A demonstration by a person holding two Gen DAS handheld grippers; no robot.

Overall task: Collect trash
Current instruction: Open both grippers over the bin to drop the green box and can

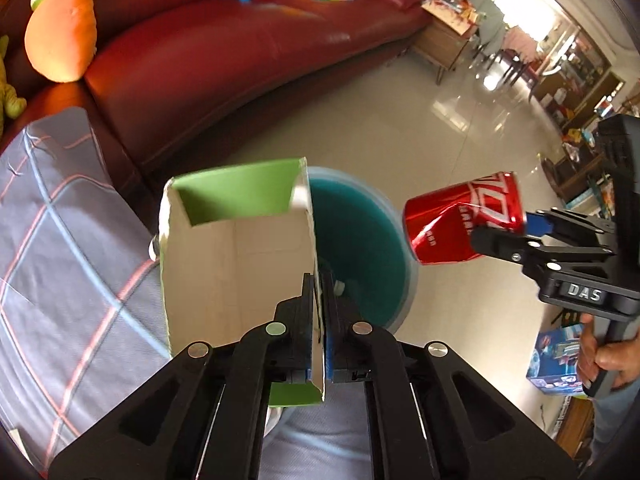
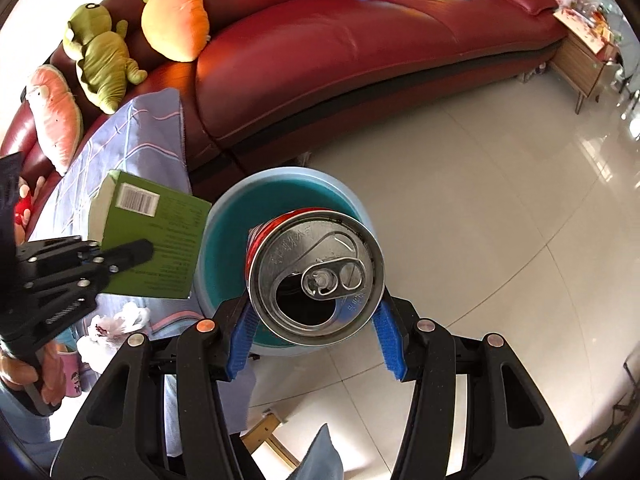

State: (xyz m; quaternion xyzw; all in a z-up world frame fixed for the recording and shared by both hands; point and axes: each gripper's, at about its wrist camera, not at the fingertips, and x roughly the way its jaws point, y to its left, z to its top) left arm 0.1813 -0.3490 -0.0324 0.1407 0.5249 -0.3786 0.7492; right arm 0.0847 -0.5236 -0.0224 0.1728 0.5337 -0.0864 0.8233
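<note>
Left wrist view: left gripper [image 1: 318,300] pinches green carton [image 1: 236,248] wall, above blue bin [image 1: 360,240] for drop.
Right gripper [image 2: 316,320]: clamps dented cola can [image 2: 316,276] sideways, over bin, ready to release.

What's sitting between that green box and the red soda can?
The blue bin, open-mouthed on the floor below, shows in the gap between the green box and red can in the left wrist view.

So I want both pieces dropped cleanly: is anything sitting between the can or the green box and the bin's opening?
Nothing visible blocks either. The red can, held in the right claw, hangs over the open blue bin. The green box, pinched by the left claw, overlaps the bin's rim on the sofa side.
</note>
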